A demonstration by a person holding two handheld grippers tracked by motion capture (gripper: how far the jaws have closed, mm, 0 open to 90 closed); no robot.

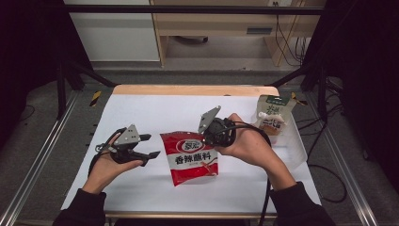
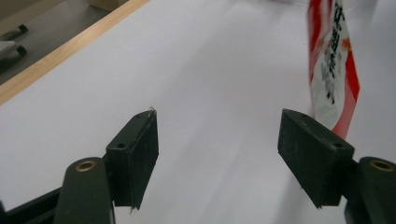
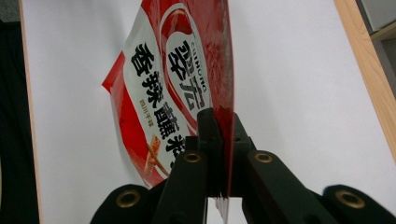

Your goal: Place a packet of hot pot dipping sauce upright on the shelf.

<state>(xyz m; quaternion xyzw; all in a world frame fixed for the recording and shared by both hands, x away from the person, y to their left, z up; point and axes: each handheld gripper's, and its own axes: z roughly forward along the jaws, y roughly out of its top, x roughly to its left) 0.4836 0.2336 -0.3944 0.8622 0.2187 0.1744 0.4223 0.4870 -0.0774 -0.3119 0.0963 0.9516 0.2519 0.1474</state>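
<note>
A red and white seasoning packet with Chinese print hangs tilted over the middle of the white table, its lower edge near the surface. My right gripper is shut on its upper right corner; in the right gripper view the jaws pinch the packet's thin red edge. My left gripper sits just left of the packet, open, with nothing between its jaws. In the left gripper view the pads stand wide apart over bare white table, and the packet is ahead on the right, apart from them.
A green and white pouch stands at the back right of the table. The table's wooden edge runs along the far side. Metal frame rails flank the table, and cables lie on the floor at the right.
</note>
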